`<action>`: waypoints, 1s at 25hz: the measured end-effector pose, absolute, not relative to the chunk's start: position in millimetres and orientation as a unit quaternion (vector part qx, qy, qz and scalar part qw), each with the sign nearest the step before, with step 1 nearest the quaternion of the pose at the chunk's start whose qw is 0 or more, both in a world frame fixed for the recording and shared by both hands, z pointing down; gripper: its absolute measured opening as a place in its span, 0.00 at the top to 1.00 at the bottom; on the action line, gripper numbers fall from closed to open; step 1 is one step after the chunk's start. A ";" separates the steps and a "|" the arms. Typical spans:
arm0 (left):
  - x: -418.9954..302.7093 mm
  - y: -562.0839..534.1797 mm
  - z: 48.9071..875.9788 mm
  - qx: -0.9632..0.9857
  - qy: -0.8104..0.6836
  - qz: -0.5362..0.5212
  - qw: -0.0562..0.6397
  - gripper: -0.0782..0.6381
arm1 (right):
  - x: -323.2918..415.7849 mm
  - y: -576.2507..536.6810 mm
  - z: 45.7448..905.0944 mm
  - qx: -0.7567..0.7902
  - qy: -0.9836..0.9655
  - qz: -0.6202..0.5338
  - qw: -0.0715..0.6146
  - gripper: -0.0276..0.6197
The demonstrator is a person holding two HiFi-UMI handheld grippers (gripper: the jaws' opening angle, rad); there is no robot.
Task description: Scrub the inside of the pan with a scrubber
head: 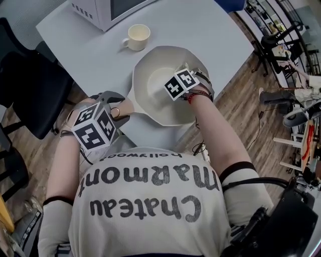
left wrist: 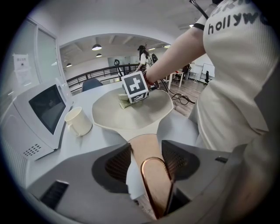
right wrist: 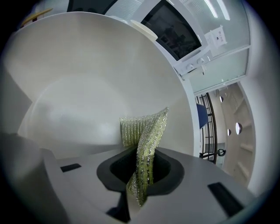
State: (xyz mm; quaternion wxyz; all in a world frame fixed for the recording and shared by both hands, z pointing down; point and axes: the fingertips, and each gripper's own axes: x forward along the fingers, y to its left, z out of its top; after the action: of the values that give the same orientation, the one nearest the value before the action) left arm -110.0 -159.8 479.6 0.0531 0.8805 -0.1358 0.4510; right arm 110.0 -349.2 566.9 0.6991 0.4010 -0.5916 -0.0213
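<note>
A person at a pale table [head: 225,30] steadies a white pan [head: 148,90] with the left gripper [head: 118,108], its jaws clamped either side of the tan handle [left wrist: 151,153]. The right gripper [right wrist: 142,168] reaches into the bowl of the pan, jaws pinched on a folded yellow-green scrubber [right wrist: 146,135] whose free edge meets the inner wall near the floor. A cream cup [head: 138,36], its inside plain, stands just beyond the pan's far rim, near a microwave [head: 105,10].
</note>
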 end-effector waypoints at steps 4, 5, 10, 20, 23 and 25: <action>-109.8 -159.6 478.4 0.882 -0.135 0.449 0.054 0.55 | 120.3 -354.7 552.7 0.421 -0.583 -0.051 0.693 0.90; -109.8 -159.5 477.6 0.882 -0.135 0.449 0.054 0.55 | 122.8 -356.0 548.1 0.426 -0.581 -0.059 0.691 0.90; -112.2 -160.6 477.3 0.882 -0.134 0.448 0.053 0.55 | 133.1 -362.7 525.4 0.437 -0.573 -0.088 0.688 0.89; -114.0 -161.9 476.3 0.883 -0.127 0.449 0.050 0.55 | 74.1 -332.3 450.8 0.439 -0.777 0.273 0.361 0.88; -113.3 -161.7 475.0 0.883 -0.127 0.450 0.050 0.55 | -5.7 -298.5 431.2 0.276 -0.838 0.436 0.178 0.88; -112.3 -161.1 474.4 0.883 -0.127 0.450 0.050 0.55 | -39.0 -282.5 430.3 0.212 -0.847 0.470 0.131 0.88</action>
State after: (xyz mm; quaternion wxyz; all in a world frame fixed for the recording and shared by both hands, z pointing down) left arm -112.3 -161.1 474.4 0.0500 0.8827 -0.1273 0.4496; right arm -39.0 -282.5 430.3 0.1305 0.2117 -0.8472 0.4695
